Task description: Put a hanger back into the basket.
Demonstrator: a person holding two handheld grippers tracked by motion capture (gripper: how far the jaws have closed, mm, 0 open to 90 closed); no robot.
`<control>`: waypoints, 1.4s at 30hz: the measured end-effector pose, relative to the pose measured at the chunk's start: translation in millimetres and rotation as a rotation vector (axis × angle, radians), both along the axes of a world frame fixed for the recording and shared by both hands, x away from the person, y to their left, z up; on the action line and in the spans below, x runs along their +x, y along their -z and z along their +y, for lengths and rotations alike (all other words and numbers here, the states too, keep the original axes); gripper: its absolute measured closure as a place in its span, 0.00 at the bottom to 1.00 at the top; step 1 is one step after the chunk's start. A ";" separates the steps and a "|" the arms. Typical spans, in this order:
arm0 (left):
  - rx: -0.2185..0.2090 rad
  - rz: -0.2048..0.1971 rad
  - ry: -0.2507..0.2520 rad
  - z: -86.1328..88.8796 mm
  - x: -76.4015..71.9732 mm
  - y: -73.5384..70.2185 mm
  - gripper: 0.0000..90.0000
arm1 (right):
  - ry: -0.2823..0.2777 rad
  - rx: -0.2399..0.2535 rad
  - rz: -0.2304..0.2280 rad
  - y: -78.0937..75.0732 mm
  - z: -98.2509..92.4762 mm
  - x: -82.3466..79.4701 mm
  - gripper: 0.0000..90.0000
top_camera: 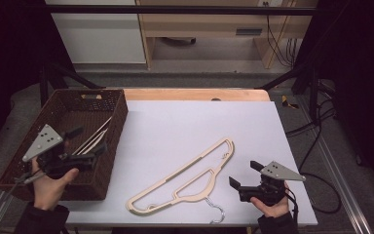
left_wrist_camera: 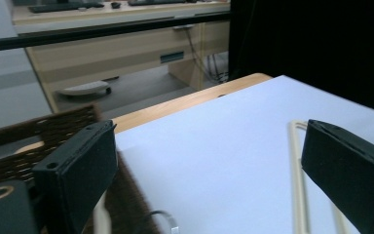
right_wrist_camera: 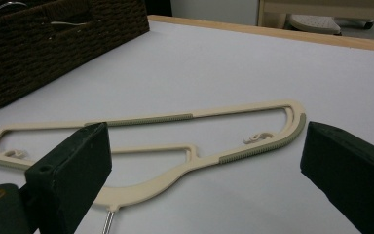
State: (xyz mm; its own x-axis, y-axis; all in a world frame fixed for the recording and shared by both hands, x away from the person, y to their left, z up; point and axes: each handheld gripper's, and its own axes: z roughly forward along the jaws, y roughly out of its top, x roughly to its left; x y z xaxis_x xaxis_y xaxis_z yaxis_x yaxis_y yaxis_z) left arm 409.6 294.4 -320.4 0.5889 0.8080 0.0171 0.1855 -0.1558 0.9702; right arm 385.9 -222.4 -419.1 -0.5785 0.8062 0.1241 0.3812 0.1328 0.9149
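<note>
A white table top (top_camera: 185,122) with a wooden strip along its far edge stands in a dim room, a pale wood desk behind it. At about 9 o'clock on the table sits a brown woven basket (top_camera: 112,105); pale hangers (top_camera: 93,137) lie inside it, leaning toward its right wall.

The left gripper (top_camera: 88,141) hovers over the basket's near right part, held in a hand (top_camera: 51,187) that comes in from 7 o'clock. Its jaws are spread wide with nothing between them — in the left gripper view they frame the basket edge and bare table.

A cream hanger (top_camera: 187,178) lies flat on the table at about 6 o'clock, running diagonally from near left to far right, its metal hook (top_camera: 216,209) pointing toward the near edge.

The right gripper (top_camera: 243,174) rests low at about 5 o'clock, just right of the hanger — not touching it. Its jaws are spread too, empty, and point at the hanger (right_wrist_camera: 175,146) in the right gripper view.
</note>
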 end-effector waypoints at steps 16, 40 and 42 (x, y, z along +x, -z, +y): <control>0.017 0.075 0.141 -65.9 -14.7 50.3 0.05 | -0.044 -0.026 0.039 8.2 16.8 -2.4 0.07; 0.111 0.159 0.194 -86.7 -14.0 97.2 0.05 | -0.133 -0.141 0.208 44.0 60.4 -8.3 0.39; 0.109 0.159 0.193 -86.2 -13.8 97.2 0.05 | -0.131 -0.157 0.230 47.7 64.6 -8.9 0.47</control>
